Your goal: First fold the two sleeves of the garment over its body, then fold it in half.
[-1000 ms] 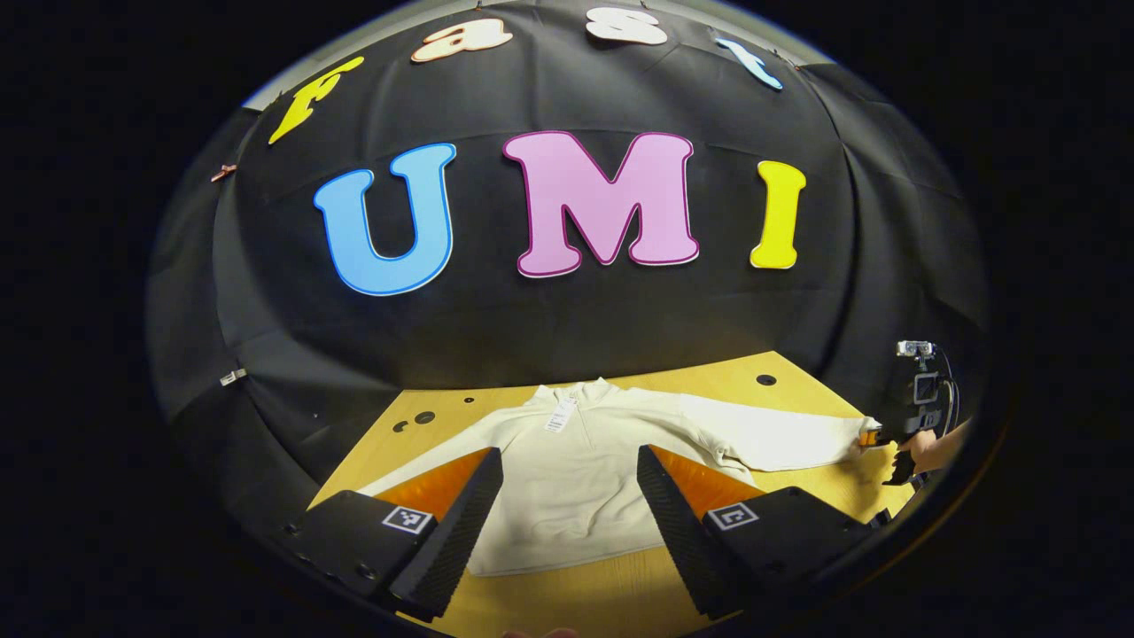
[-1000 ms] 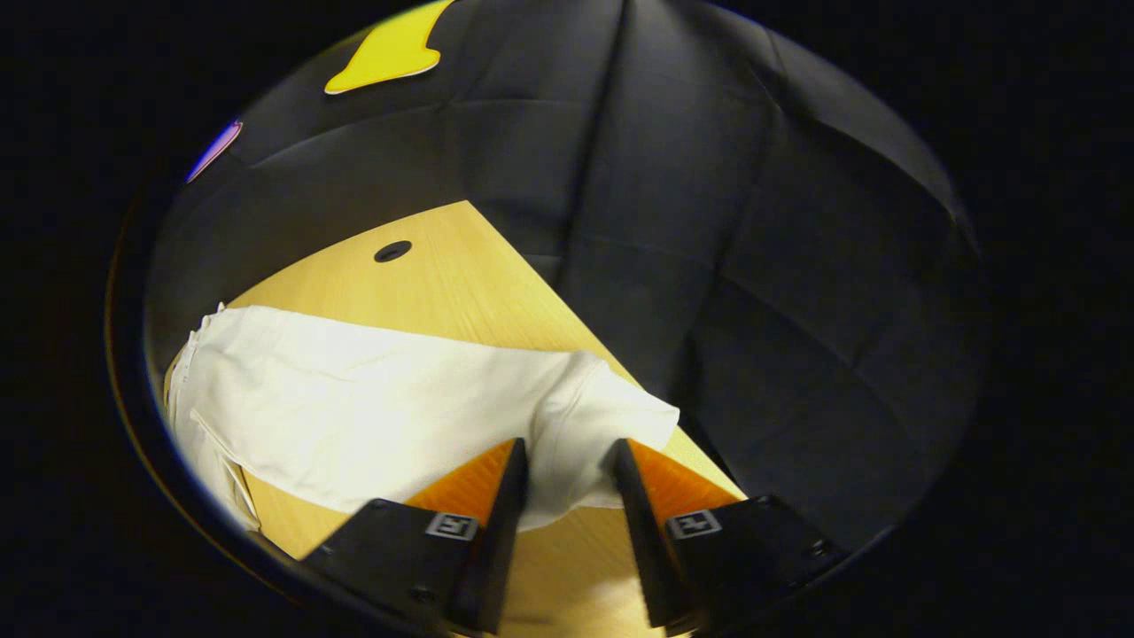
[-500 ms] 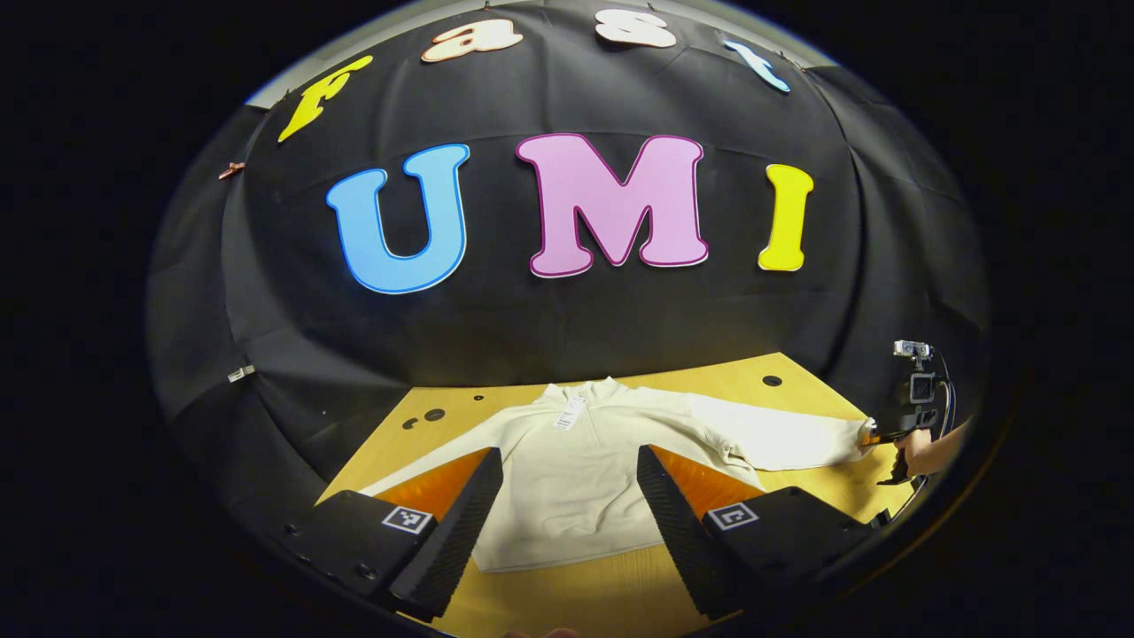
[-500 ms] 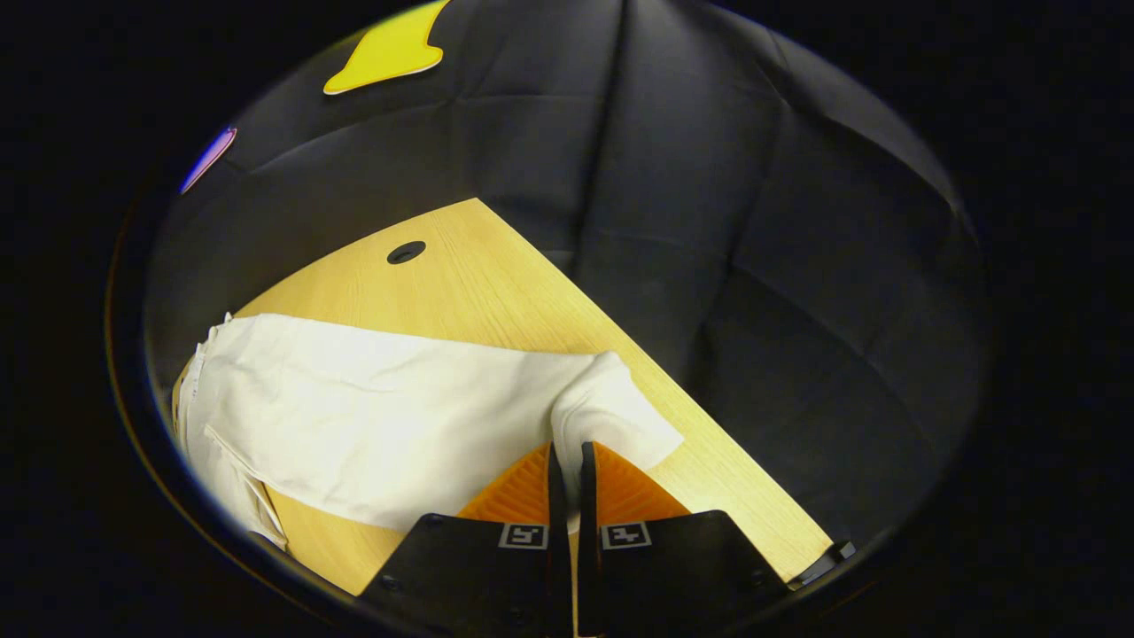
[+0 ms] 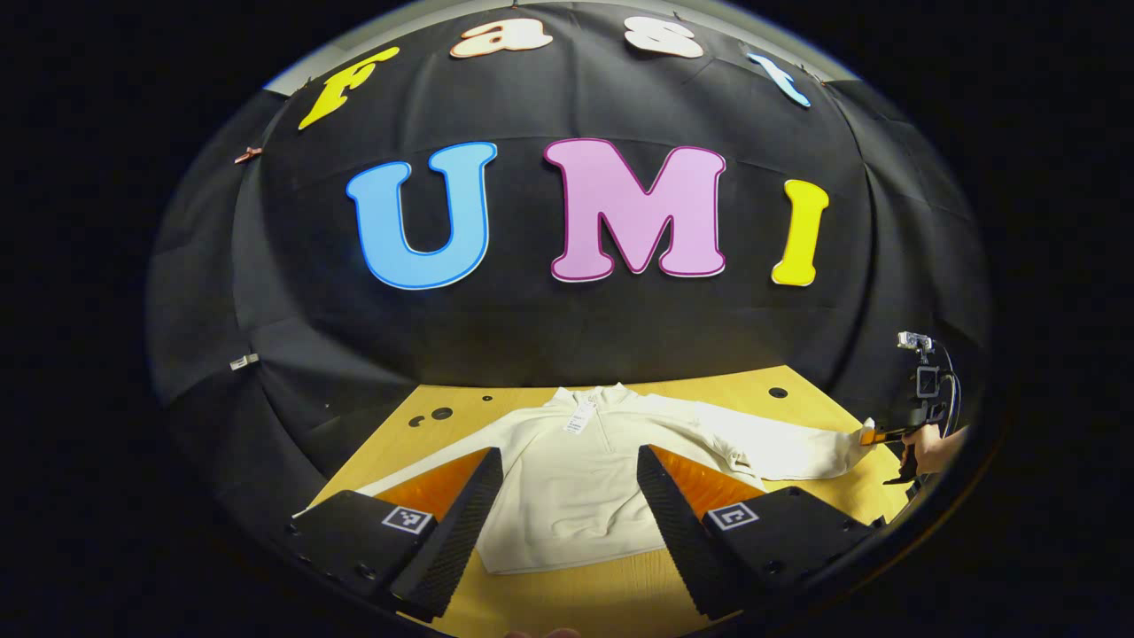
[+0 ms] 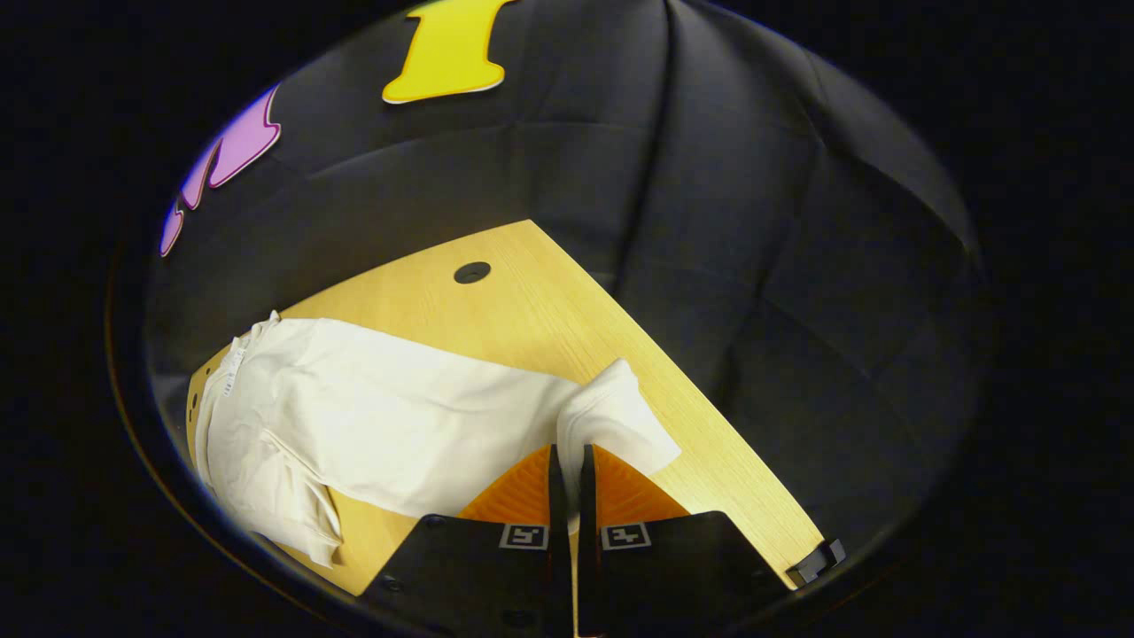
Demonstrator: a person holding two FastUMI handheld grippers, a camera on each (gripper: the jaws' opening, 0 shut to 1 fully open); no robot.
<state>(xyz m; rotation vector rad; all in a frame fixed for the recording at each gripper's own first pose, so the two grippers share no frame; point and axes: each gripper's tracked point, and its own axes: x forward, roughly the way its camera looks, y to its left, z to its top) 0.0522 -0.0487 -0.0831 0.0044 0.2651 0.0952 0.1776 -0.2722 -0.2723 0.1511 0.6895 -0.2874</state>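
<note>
A cream long-sleeved garment (image 5: 576, 478) lies spread on the wooden table (image 5: 620, 594), collar toward the back wall. My left gripper (image 5: 567, 461) hovers open above its body, nothing between the fingers. The right sleeve (image 6: 399, 425) stretches toward the table's right edge. My right gripper (image 6: 567, 456) is shut on the sleeve cuff (image 6: 611, 421), which is pinched and lifted a little. In the left gripper view the right gripper (image 5: 873, 434) and the hand (image 5: 930, 447) holding it appear at the far right, at the sleeve's end. The left sleeve (image 5: 425, 465) runs out behind my left finger.
The table's right edge (image 6: 709, 416) runs close beside the cuff, with the black cloth wall behind it. Round holes (image 6: 471, 272) sit in the tabletop near the back. A small clamp (image 6: 815, 558) sits at the table corner.
My right gripper closed on the sleeve cuff, then raised it slightly and swung left. The sleeve now wrinkles near the body. My left gripper stayed open and drifted a little.
</note>
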